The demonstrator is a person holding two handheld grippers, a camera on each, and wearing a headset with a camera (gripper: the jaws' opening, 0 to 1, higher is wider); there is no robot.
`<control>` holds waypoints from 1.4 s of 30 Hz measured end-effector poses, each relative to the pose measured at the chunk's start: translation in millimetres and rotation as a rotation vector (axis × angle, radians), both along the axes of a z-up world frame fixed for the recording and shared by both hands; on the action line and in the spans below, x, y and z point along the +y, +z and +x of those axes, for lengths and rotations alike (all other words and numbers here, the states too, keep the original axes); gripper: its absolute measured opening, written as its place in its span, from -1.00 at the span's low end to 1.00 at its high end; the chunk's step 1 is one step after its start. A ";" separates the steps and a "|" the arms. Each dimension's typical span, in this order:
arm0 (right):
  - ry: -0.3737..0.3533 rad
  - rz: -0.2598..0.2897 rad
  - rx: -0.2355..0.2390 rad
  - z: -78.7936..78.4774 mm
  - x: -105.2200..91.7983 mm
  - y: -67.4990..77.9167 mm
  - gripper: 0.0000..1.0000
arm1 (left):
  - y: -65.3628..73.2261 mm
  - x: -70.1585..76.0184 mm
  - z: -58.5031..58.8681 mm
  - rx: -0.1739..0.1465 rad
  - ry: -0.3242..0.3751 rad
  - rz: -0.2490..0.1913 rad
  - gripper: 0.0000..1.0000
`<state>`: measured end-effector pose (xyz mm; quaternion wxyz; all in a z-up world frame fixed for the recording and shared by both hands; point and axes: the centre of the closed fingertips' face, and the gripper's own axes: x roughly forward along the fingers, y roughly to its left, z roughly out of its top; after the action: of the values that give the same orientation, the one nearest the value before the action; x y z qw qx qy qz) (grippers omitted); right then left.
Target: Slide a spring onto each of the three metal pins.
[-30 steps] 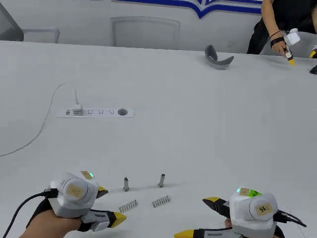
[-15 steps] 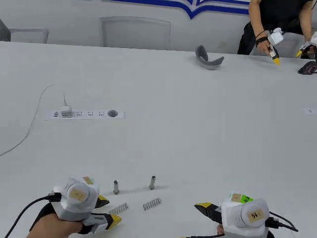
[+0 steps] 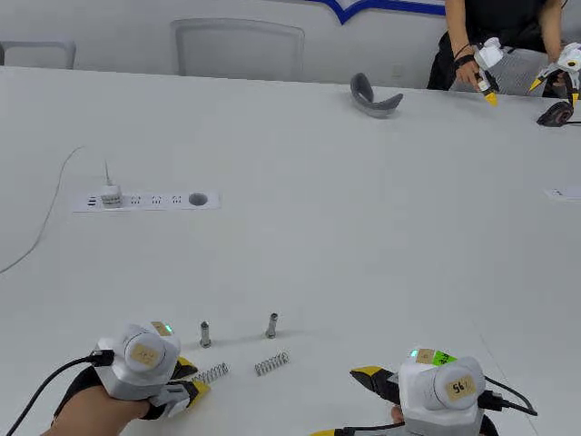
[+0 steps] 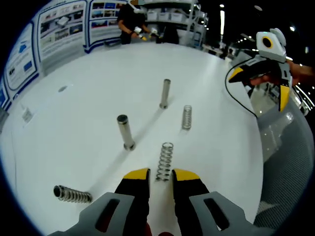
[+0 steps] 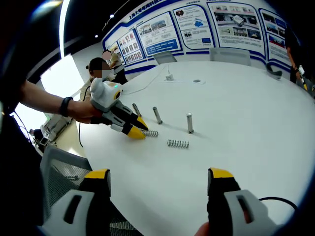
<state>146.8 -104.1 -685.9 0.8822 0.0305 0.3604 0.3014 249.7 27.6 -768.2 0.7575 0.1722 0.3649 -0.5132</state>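
Observation:
Two upright metal pins (image 3: 205, 333) (image 3: 271, 324) stand near the table's front edge, with two springs (image 3: 211, 371) (image 3: 271, 363) lying in front of them. My left gripper (image 3: 191, 377) sits at the left spring's near end. In the left gripper view its jaws (image 4: 161, 175) are narrowly apart, and that spring (image 4: 165, 160) starts between the yellow tips. A further spring (image 4: 73, 194) lies off to the left. My right gripper (image 3: 345, 404) hovers wide open at the lower right with nothing in it (image 5: 160, 177), well away from the pins (image 5: 189, 123) (image 5: 157, 115).
A white power strip (image 3: 145, 200) with a plugged cable lies mid-left. A grey curved object (image 3: 372, 98) rests at the far edge. A chair (image 3: 238, 45) stands behind the table. A person (image 3: 481, 64) works with grippers at the far right.
My left gripper's jaws have narrowed and come up to the left spring's end. The right gripper stays wide open. The head camera has tilted, which shifts the whole scene.

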 end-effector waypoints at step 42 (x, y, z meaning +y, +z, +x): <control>0.049 0.053 0.006 4.3 23.8 0.6 0.59 | 41.1 26.9 -15.4 -0.043 0.037 -0.025 -0.79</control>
<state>151.1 -80.3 -685.4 0.8724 0.0458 0.3556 0.3322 234.4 54.5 -727.1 0.7765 0.1667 0.3452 -0.5001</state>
